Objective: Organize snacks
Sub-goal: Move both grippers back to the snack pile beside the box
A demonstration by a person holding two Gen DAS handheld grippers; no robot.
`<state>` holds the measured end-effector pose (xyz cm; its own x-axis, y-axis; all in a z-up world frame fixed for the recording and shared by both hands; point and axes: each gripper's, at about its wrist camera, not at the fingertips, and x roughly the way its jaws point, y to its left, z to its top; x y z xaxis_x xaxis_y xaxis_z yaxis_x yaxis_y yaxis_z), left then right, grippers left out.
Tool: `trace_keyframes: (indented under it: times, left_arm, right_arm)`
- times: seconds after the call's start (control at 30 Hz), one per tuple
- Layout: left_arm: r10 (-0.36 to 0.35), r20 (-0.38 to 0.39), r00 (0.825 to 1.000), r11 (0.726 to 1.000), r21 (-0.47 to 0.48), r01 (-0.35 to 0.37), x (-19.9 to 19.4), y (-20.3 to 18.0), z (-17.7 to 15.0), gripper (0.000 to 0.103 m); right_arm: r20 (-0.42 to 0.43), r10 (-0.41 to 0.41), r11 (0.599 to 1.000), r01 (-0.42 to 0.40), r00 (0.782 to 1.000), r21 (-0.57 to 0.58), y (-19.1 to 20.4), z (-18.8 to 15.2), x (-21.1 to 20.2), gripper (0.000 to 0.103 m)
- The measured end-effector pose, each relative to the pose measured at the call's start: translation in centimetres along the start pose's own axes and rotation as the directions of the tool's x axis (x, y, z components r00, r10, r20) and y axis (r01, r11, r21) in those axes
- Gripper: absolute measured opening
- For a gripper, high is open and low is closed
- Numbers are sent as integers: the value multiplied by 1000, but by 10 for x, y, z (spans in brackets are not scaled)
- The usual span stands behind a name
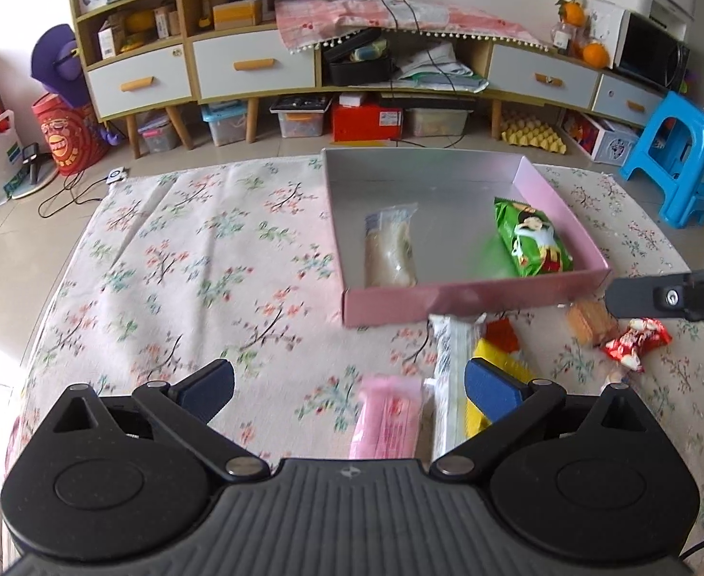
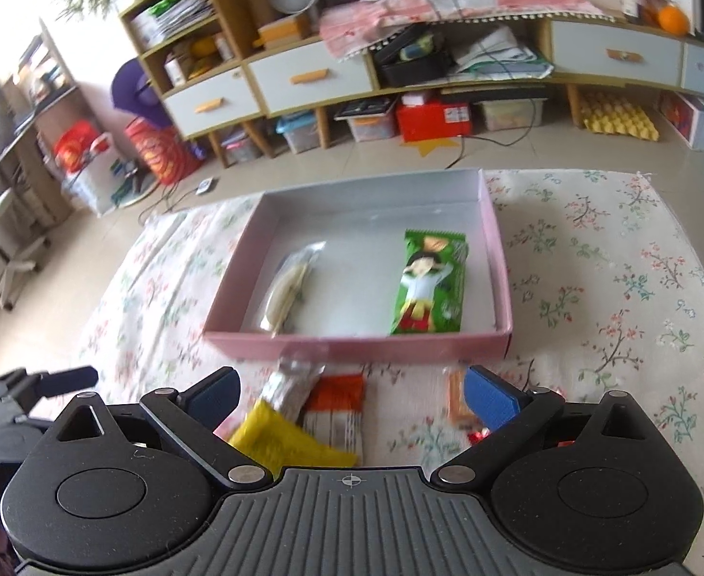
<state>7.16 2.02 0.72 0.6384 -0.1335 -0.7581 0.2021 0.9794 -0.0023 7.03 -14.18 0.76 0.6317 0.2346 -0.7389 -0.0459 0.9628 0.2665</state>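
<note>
Both your hand-held grippers, left (image 1: 349, 391) and right (image 2: 352, 396), gape wide and empty near the pink box (image 1: 472, 298), which holds the green snack pack (image 1: 532, 239) and the clear packet (image 1: 390, 252).

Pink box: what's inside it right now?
Inside the pink box: a pale clear-wrapped snack on the left, a green packet on the right. The near wall hides a strip of floor.

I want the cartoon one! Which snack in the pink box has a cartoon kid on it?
The green packet, lying on the right side of the pink box. The other snack in there, the clear wrapper on the left, has only something pale inside and no picture.
</note>
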Motion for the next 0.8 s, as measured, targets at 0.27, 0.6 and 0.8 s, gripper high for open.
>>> trace_keyframes:
  times: [0.27,0.6,0.8]
  left_arm:
    - [3,23,1000,998,59,-5,-9,11,-31,102]
    - [-81,19,997,991,107,78,-1,20,-64,102]
    - [-134,10,991,978,159,131,11,11,-68,102]
  right_arm:
    - [-67,34,987,-44,997,-157,9,-27,1,101]
    - [-132,64,912,-112,989,-395,20,-60,15,101]
    - [-138,69,849,-131,988,-512,35,-71,24,101]
